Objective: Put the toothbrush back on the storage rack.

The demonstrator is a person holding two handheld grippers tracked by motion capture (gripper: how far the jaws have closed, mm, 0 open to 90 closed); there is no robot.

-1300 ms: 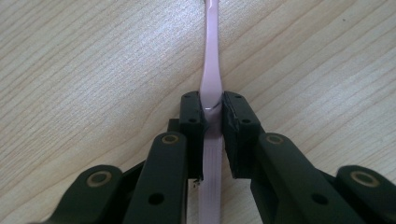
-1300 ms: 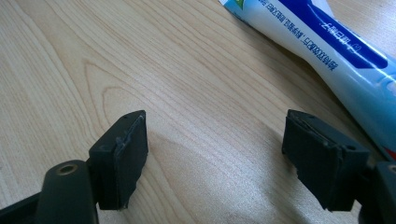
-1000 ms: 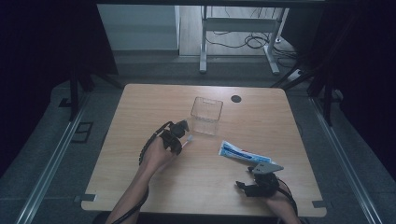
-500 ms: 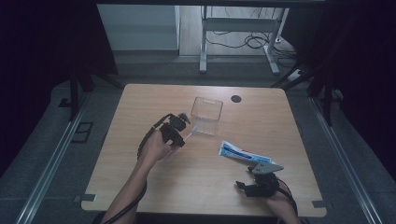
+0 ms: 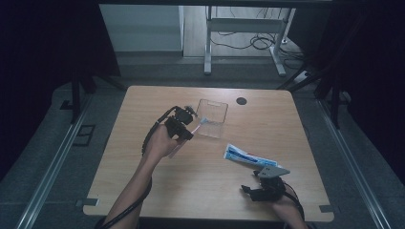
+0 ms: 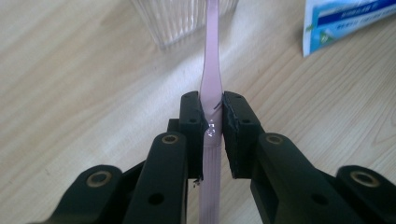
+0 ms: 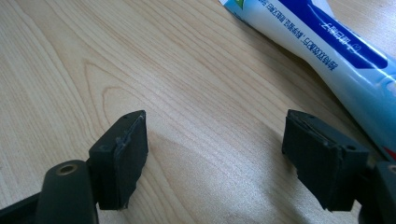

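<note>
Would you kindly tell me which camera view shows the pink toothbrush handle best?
The left gripper view: the pink toothbrush handle runs up its centre, clamped between the left claw's pads. The high view shows only a pale sliver beside the clear container. The right gripper view shows the toothpaste tube instead.

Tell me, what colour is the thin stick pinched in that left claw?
Translucent pink. The toothbrush handle shows best in the left gripper view, clamped in the left gripper.

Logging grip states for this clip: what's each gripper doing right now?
Left gripper: closed on the pink toothbrush.
Right gripper: open, holding nothing, beside the toothpaste tube.
</note>
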